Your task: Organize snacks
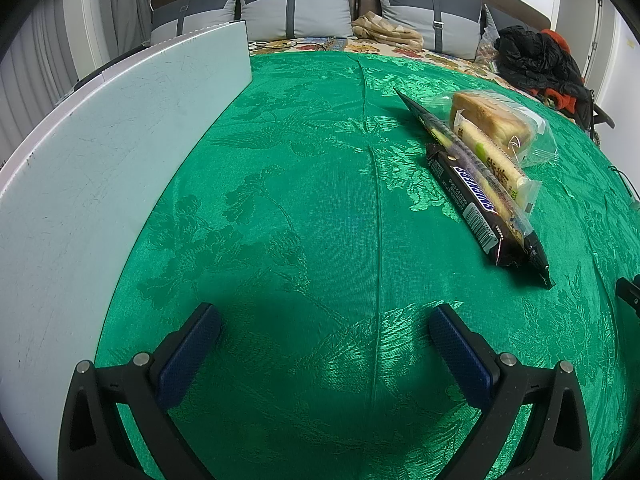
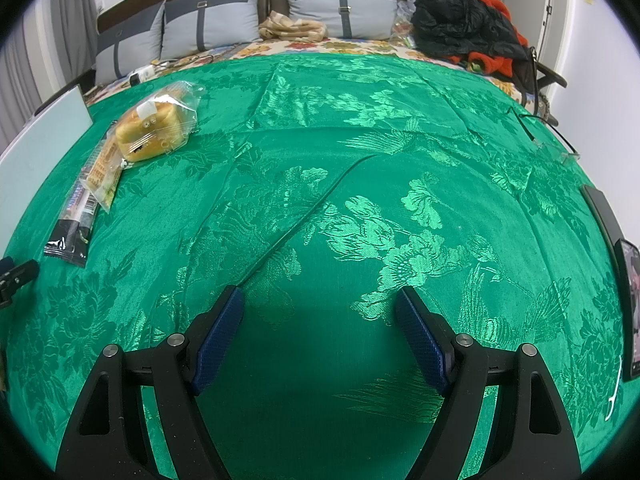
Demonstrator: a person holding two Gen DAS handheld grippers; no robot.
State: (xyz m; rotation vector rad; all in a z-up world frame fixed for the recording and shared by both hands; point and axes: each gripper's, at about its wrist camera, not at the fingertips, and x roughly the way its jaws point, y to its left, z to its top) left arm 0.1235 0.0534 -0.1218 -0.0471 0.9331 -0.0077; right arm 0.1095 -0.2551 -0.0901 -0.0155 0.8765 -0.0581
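Several snacks lie in a row on the green cloth [image 1: 304, 200]. In the left wrist view they are at the upper right: a Snickers bar [image 1: 468, 196], a long dark packet [image 1: 516, 224], a pale yellow wrapped bar [image 1: 496, 160] and a bun in clear wrap [image 1: 496, 120]. My left gripper [image 1: 324, 320] hovers open over bare cloth, well short of them. In the right wrist view the bun [image 2: 150, 132] and the bars [image 2: 86, 196] lie at the far left. My right gripper [image 2: 320, 300] stands open over bare cloth, nothing between its fingers.
A white board [image 1: 100, 160] lies along the left edge of the cloth. Grey pillows [image 1: 296, 12] and a black and red heap of clothes [image 2: 468, 28] sit at the back. A dark phone [image 2: 628, 304] and glasses [image 2: 548, 136] lie at the right.
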